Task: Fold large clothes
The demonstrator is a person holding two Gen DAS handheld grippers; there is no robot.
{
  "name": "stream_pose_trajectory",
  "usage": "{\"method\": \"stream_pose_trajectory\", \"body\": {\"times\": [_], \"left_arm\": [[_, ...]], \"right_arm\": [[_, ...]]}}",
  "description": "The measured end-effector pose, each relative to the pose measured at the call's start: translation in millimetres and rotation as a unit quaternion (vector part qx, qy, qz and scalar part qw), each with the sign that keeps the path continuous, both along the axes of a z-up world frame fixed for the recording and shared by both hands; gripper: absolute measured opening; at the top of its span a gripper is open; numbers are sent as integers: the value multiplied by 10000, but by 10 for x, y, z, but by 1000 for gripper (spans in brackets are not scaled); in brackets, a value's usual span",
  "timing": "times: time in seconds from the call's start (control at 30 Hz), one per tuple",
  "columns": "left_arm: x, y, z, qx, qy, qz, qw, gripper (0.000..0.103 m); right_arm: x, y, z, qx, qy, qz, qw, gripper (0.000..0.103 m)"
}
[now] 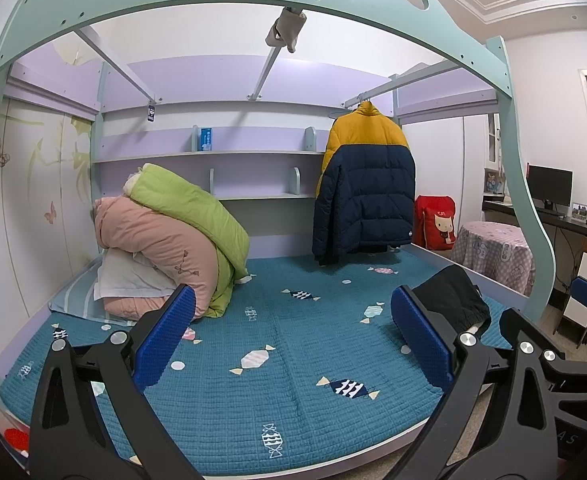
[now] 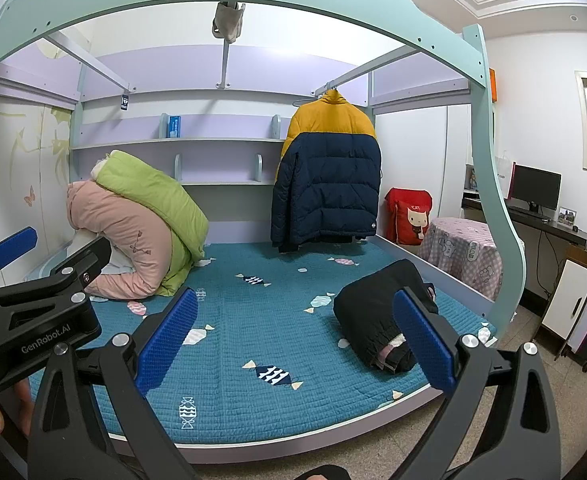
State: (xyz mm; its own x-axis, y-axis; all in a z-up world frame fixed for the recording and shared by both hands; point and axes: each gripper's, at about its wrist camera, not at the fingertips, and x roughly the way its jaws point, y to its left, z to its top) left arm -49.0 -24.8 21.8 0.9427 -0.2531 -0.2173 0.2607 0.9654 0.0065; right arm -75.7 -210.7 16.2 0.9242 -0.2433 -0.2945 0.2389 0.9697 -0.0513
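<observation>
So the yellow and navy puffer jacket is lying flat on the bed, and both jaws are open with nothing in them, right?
Not quite: the puffer jacket is not lying on the bed; it hangs from a rail at the back, as both wrist views show. The rest holds: the left gripper and right gripper are open, jaws holding nothing.

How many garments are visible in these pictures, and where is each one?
2. A yellow and navy puffer jacket hangs on a hanger from the rail at the back of the bed. A black folded garment lies on the blue mattress, near its right edge. Others may be hidden among the bedding.
</observation>
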Motion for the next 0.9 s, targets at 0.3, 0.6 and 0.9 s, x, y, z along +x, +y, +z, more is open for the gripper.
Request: {"method": "stream_pose_trajectory", "body": {"times": [0.3, 0.6, 0.9], "left_arm": [[-2, -2, 0, 2, -4, -1, 10000, 98], [3, 4, -1, -3, 13, -9, 10000, 98], [35, 26, -58, -69, 107, 31, 9999, 98]], "right_arm": [[-1, 6, -1, 0, -1, -3, 10000, 95], [-2, 18, -2, 0, 2, -14, 10000, 95], [16, 31, -13, 18, 58, -20, 10000, 95]]}}
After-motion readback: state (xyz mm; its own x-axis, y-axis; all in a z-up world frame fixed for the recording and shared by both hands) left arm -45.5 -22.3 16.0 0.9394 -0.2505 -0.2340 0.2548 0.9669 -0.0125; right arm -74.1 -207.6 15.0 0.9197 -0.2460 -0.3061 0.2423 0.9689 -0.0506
